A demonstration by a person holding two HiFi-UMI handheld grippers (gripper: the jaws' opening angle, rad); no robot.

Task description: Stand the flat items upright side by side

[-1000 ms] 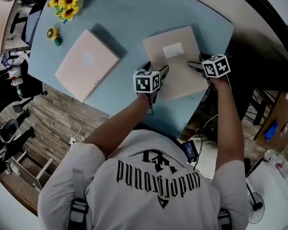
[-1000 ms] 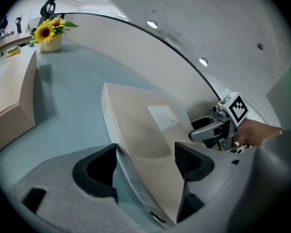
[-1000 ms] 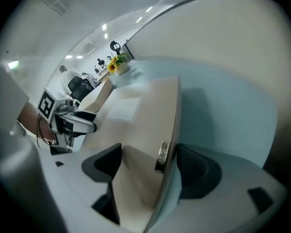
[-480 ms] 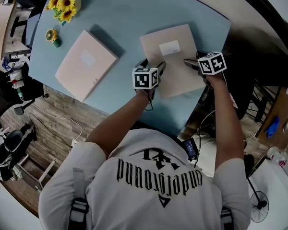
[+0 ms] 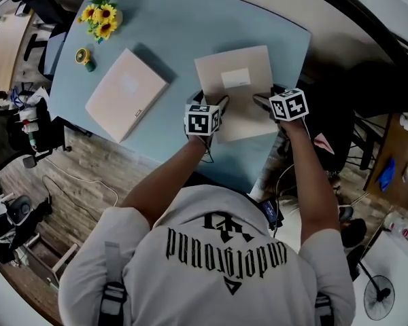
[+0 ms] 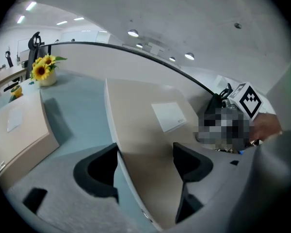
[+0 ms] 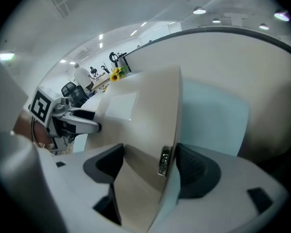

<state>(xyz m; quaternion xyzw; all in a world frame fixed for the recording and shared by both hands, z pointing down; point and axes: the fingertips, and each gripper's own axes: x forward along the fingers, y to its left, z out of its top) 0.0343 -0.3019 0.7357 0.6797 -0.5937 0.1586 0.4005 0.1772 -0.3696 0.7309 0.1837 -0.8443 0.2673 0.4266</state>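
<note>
Book (image 5: 234,100), beige with white label, clamped in fingers of left gripper (image 6: 144,152) and just-closed fingers of right gripper (image 7: 149,152).

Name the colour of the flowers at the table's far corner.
Yellow flowers, clearest in the head view.

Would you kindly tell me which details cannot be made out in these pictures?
- Print on the beige box's white label: too small in head view, washed out in both gripper views.
- Box's underside: faces away from every camera.
- Small yellow thing beside the flowers: too small in head view.
- Table's near edge: partly behind the person's arms, head view.
</note>
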